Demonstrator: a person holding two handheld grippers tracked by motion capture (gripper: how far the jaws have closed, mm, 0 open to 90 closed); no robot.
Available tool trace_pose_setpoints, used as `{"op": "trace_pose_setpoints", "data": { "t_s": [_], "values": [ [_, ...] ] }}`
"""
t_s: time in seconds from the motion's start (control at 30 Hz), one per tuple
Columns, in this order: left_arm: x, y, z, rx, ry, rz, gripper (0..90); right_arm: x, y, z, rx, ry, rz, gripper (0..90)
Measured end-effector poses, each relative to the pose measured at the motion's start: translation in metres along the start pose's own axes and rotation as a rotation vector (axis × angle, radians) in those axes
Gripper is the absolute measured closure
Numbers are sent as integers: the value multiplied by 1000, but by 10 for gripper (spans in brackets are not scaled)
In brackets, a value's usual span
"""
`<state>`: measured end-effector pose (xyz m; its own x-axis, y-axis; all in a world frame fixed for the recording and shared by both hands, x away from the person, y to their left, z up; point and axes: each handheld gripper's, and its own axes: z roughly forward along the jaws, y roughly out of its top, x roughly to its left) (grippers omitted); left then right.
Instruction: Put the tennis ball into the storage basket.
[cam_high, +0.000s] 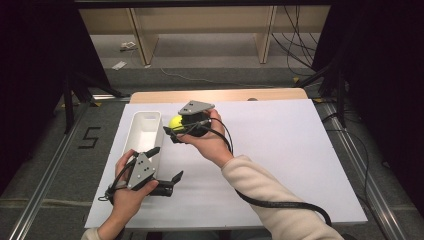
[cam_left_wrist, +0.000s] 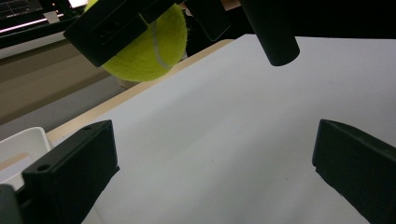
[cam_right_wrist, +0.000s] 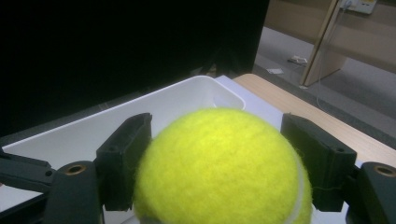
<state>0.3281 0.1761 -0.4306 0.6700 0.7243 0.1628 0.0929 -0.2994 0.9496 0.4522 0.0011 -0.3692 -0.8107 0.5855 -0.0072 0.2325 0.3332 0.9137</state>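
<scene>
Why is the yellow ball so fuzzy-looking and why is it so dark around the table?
Right gripper view: the tennis ball sits so close to the camera it blurs. Left gripper view: its own black jaws look soft. High view: light falls on the white table; the sides stay dark.

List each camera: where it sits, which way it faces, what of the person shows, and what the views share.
High view: above the near table edge, facing forward and down; both forearms, left gripper, right gripper.
Left gripper view: on the left gripper, facing across the white sheet; open jaws.
Right gripper view: on the right gripper, facing the white bin.
Shared: the tennis ball.
</scene>
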Motion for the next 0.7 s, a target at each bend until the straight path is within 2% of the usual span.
{"op": "trace_pose_setpoints", "data": {
  "t_s": [0.7],
  "values": [
    [-1,0,0,1,-1,1,0,3,5,8,10,8,-8,276]
  ]
}}
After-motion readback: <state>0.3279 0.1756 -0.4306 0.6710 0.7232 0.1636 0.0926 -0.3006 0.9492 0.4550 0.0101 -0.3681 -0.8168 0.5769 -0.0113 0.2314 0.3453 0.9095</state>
